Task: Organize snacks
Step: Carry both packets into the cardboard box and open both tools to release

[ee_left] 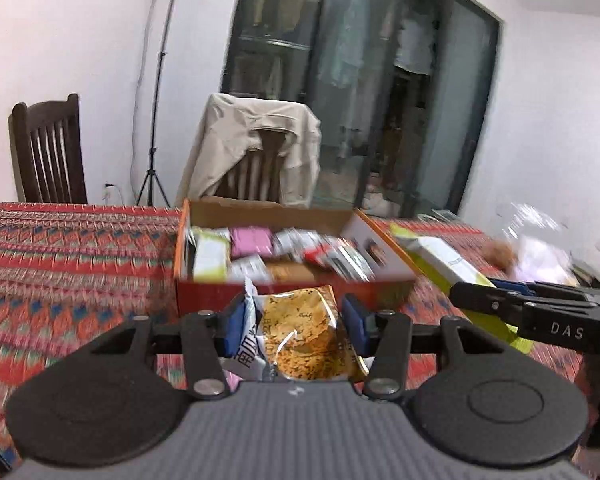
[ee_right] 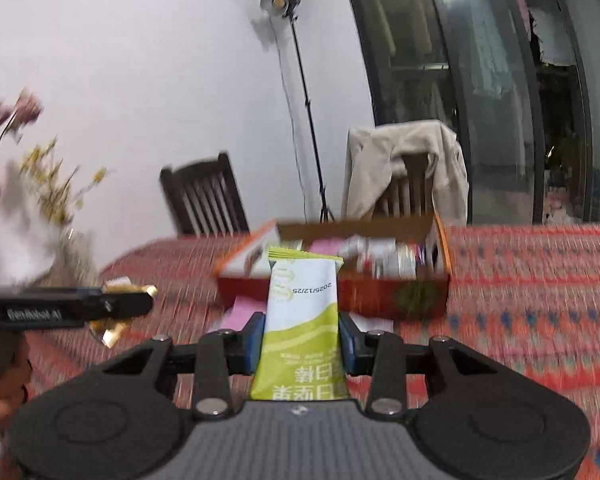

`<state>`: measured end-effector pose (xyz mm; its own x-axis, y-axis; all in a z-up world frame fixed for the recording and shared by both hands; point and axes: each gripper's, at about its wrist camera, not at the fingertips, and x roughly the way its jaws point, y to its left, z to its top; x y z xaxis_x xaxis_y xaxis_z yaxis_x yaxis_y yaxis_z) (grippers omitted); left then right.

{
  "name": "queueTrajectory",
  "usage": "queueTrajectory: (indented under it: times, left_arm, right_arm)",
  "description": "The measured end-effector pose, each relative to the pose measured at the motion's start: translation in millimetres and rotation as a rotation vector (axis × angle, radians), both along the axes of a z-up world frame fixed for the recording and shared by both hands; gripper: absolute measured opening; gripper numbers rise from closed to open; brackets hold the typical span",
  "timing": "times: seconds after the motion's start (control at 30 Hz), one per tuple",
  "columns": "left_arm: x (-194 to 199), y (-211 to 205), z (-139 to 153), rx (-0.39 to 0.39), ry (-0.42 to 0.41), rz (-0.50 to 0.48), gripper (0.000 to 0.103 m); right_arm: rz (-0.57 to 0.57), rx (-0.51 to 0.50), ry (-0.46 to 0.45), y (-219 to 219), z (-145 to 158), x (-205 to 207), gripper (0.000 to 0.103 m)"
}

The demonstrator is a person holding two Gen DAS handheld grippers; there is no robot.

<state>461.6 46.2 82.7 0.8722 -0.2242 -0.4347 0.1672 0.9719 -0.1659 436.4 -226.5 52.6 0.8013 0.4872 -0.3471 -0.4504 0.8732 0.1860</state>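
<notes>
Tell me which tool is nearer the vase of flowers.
Left. The left tool is beside the vase of flowers; the right tool is farther away, facing the box.

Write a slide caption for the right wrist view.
Right gripper holds a green-and-white snack packet before the orange cardboard box.

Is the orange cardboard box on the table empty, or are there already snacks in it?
Not empty. The orange box is open on top, and several snack packets lie inside.

Straight ahead of the claw, beyond the table's red patterned cloth (ee_left: 72,248), a wooden chair draped with a beige jacket (ee_left: 256,140) stands before dark glass doors (ee_left: 360,80) reflecting ceiling lamps. Left of it a light stand (ee_left: 156,120) rises against the white wall (ee_left: 80,32), with a bare dark chair (ee_left: 48,152) further left.
</notes>
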Motion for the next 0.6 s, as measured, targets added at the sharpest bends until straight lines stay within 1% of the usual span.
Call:
queueTrajectory:
  times: [0.07,0.13,0.2,0.27,0.3,0.37,0.47,0.53,0.57,0.6]
  left_arm:
    - [39,-1,5,0.003,0.006,0.005,0.051]
    - [75,-3,5,0.01,0.027,0.012,0.051]
    - [110,-3,-1,0.005,0.057,0.028,0.051]
    - [140,-4,-12,0.028,0.079,0.036,0.051]
    - [155,-5,-21,0.044,0.089,0.061,0.051]
    - [177,-4,-39,0.067,0.112,0.081,0.052]
    - [200,1,-65,0.046,0.157,0.089,0.053]
    - [209,0,-79,0.035,0.192,0.069,0.059]
    - [212,0,-84,0.035,0.2,0.066,0.067]
    - [212,-1,-88,0.038,0.203,0.049,0.069]
  right_arm:
    - [-0.019,0.002,-0.015,10,13,34,0.037]
    - [-0.05,-0.034,-0.021,24,22,77,0.037]
    - [-0.071,-0.048,0.0,35,23,115,0.037]
    - [-0.093,-0.032,0.044,44,18,157,0.037]
    - [-0.1,-0.019,0.08,47,12,178,0.037]
    - [-0.127,-0.006,0.144,53,-2,216,0.037]
    - [-0.149,-0.034,0.215,67,-29,250,0.037]
    - [-0.144,-0.044,0.275,77,-48,265,0.039]
    - [-0.142,-0.05,0.311,80,-57,271,0.039]
    - [-0.142,-0.066,0.336,83,-65,272,0.04]
